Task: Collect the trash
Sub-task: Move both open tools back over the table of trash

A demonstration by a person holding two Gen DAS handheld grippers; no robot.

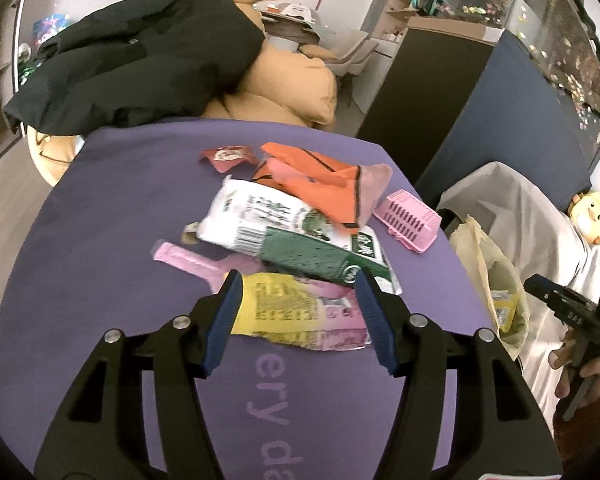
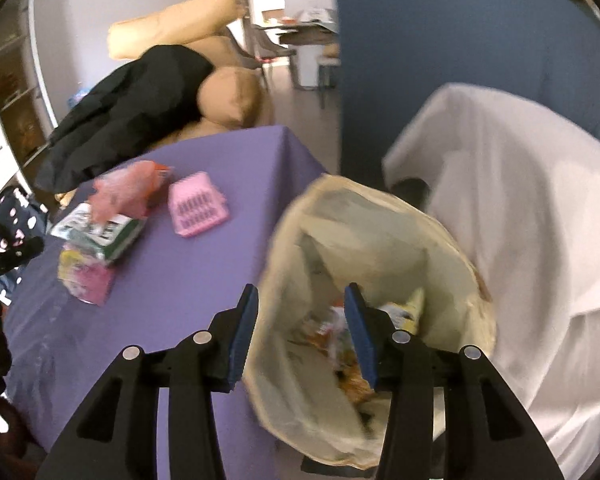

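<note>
Lying between open left tongs [image 1: 298,312]: yellow-pink wrapper [image 1: 300,312]

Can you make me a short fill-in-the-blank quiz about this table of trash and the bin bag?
1. The table is covered by a cloth coloured ____.
2. The slotted plastic basket lying on it is coloured ____.
3. The right hand-held gripper hovers with empty jaws over the cream ____.
4. The left hand-held gripper has open jaws over a yellow and ____ wrapper.

Missing words: purple; pink; bin bag; pink
</note>
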